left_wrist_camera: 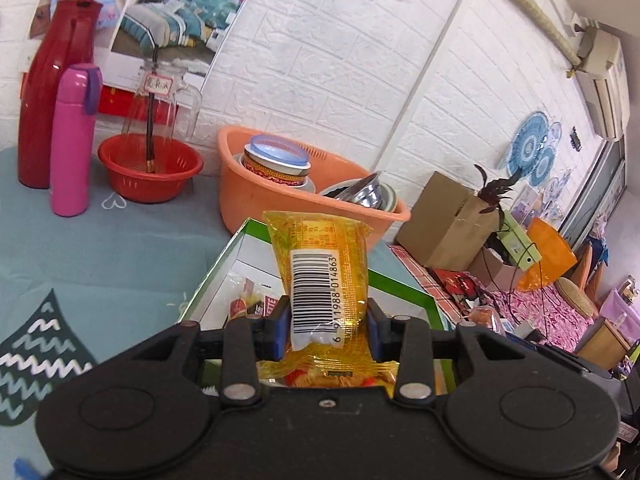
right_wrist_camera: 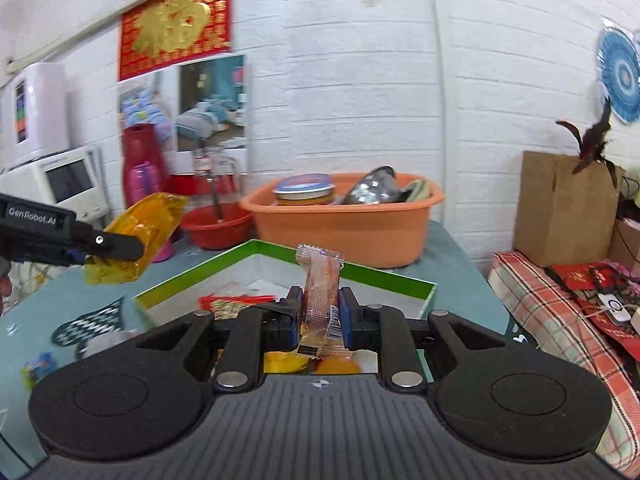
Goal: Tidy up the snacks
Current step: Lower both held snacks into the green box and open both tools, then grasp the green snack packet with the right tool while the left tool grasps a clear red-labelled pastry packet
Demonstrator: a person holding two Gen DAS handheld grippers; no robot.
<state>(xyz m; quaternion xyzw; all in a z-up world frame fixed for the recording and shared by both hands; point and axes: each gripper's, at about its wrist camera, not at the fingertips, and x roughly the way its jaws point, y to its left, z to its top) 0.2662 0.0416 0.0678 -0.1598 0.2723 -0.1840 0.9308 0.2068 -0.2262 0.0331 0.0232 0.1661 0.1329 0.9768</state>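
My left gripper (left_wrist_camera: 326, 326) is shut on a yellow snack packet (left_wrist_camera: 320, 272) with a barcode label, held upright above a green-rimmed white box (left_wrist_camera: 404, 284). From the right wrist view the same left gripper (right_wrist_camera: 112, 250) shows at the left edge, the yellow packet (right_wrist_camera: 140, 236) sticking out of it. My right gripper (right_wrist_camera: 320, 318) is shut on a small clear-wrapped orange snack stick (right_wrist_camera: 320, 288), also upright over the green-rimmed box (right_wrist_camera: 384, 276). Red and yellow snack packets (right_wrist_camera: 232, 304) lie inside the box.
An orange basin (left_wrist_camera: 280, 204) with a lidded bowl and steel bowls stands behind the box. A red colander (left_wrist_camera: 150, 168), pink flask (left_wrist_camera: 74, 140) and red jug (left_wrist_camera: 52, 92) stand at the left. A cardboard box (right_wrist_camera: 560, 208) and cluttered bedding lie right of the teal tablecloth (left_wrist_camera: 100, 248).
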